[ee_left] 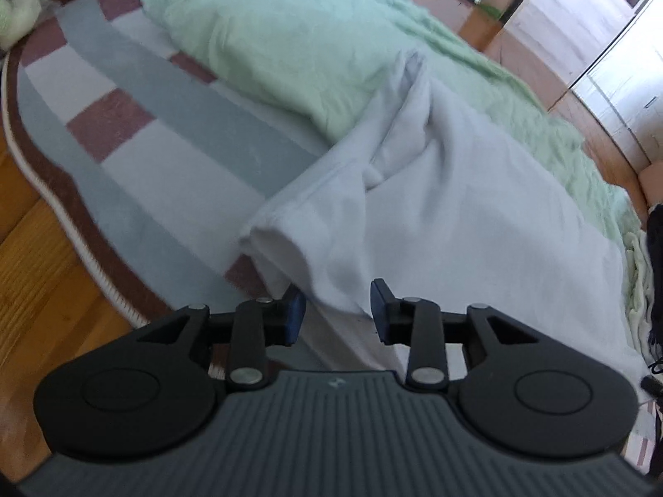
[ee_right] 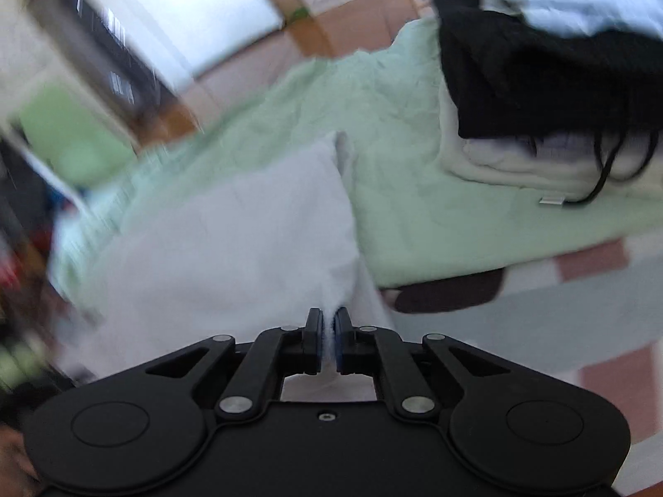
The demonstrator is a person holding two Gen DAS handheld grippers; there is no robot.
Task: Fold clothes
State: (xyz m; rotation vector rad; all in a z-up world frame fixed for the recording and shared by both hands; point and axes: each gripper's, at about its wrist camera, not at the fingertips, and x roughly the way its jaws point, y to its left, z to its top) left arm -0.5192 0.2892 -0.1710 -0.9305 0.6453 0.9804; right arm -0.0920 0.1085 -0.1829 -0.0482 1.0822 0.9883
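A: Start close in. What is the left hand-held gripper (ee_left: 337,312) doing?

B: It is released. Its jaws stand apart, and a fold of the white garment (ee_left: 435,190) hangs down between them, but the pads do not press on it.

A: And the right hand-held gripper (ee_right: 328,339)?

B: Clenched on the garment (ee_right: 232,232). A thin pinch of white cloth shows between its pads, so this hand carries the near edge.

A: Where does the garment lie from there?

B: Straight ahead of both grippers. From the left wrist view its long axis runs away from the gripper and a little to the right, ending in a narrow bunched tip. It rests partly on the striped rug (ee_left: 136,132) and partly on the green blanket (ee_left: 269,33).

A: So which hand is better placed for the next grasp?

B: The left, I judge. The free edge sits just in front of its open jaws; a short push forward and a squeeze should take it, while the right hand keeps hold.

A: Anything farther off?

B: In the right wrist view, a pile with a black garment (ee_right: 530,66) on top lies well beyond, on the blanket (ee_right: 414,174). The picture is blurred there.
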